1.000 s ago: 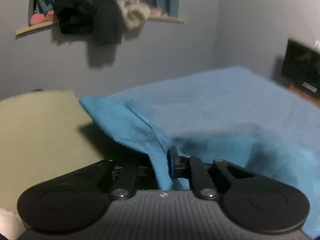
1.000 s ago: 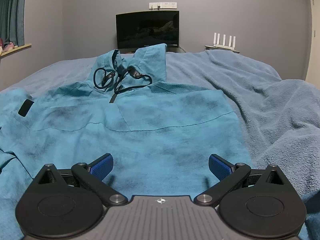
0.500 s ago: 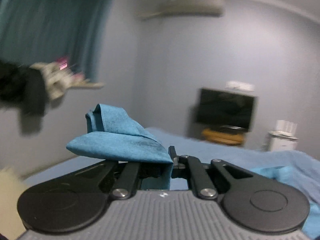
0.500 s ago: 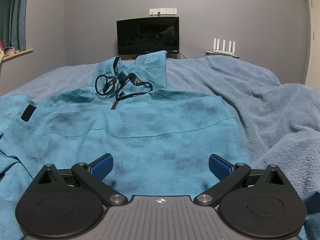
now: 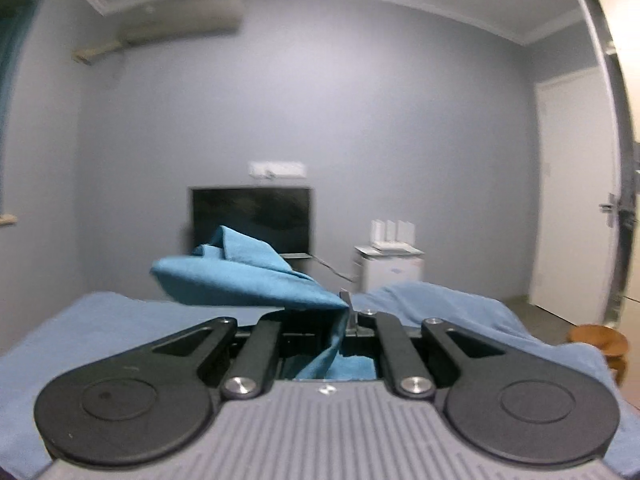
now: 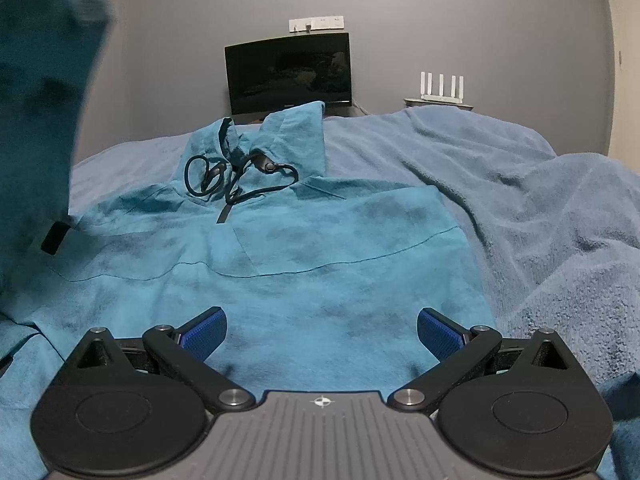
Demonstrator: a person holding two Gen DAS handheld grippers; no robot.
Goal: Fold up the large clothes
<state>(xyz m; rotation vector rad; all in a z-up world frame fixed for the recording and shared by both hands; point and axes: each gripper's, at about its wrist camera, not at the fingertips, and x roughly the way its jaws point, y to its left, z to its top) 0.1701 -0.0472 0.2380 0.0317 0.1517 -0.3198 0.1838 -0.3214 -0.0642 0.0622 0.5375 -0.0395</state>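
A teal hooded sweatshirt [image 6: 304, 264] lies front up on the bed, its hood and black drawstring [image 6: 236, 176] at the far end. My left gripper [image 5: 345, 312] is shut on the sweatshirt's sleeve [image 5: 240, 276] and holds it up in the air; the cloth bunches over the fingers. That lifted sleeve [image 6: 44, 80] hangs blurred at the left of the right wrist view. My right gripper [image 6: 322, 330] is open and empty, low over the sweatshirt's lower hem.
A blue terry blanket [image 6: 520, 200] covers the bed, rumpled on the right. A dark monitor [image 6: 288, 72] and a white router [image 6: 440, 88] stand by the far wall. A door [image 5: 576, 200] is at the right, with a wooden stool [image 5: 600, 344] beside the bed.
My left gripper has lifted the sleeve off the bed and swung right, from facing the window to facing the monitor wall. The sleeve now hangs into the right wrist view. The right gripper has barely moved.
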